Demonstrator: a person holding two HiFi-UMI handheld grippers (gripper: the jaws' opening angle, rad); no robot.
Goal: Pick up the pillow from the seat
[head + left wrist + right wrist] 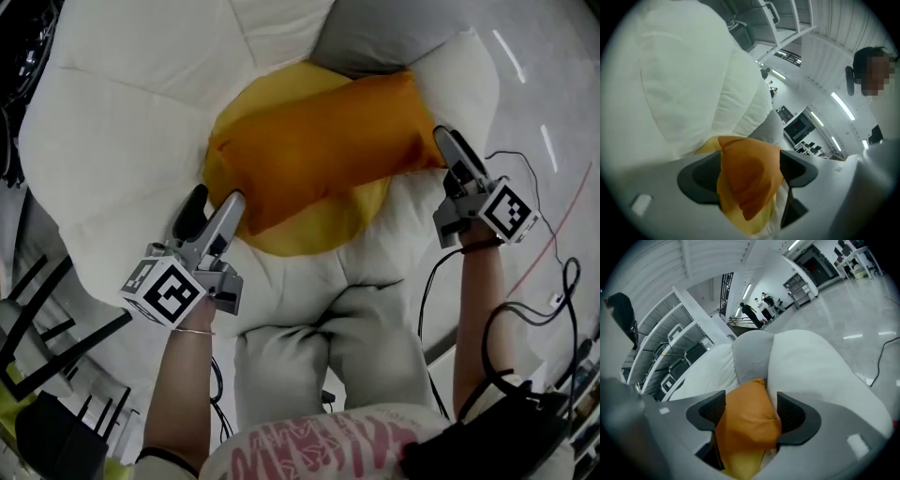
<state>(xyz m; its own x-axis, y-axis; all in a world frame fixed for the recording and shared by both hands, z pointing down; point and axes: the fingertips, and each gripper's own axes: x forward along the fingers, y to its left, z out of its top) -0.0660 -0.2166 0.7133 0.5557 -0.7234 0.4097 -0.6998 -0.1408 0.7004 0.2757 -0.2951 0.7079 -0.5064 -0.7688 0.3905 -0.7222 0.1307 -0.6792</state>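
An orange pillow [319, 141] lies across a round yellow cushion [309, 230] on the big white padded seat [141, 122]. My left gripper [217, 195] is at the pillow's near left corner, jaws wide apart. In the left gripper view that orange corner [747, 178] fills the gap of the gripper [750, 168] and reaches both pads. My right gripper [448, 141] is at the pillow's right end. There too the orange cloth [747, 420] sits between the spread jaws of the gripper [751, 411]. The pillow rests on the seat.
A grey cushion [366, 37] lies behind the pillow. A white footrest cushion [328, 347] sits in front of me. Black chair legs [37, 347] stand at lower left. Cables [553, 291] trail on the shiny floor at right. People [754, 310] stand far off.
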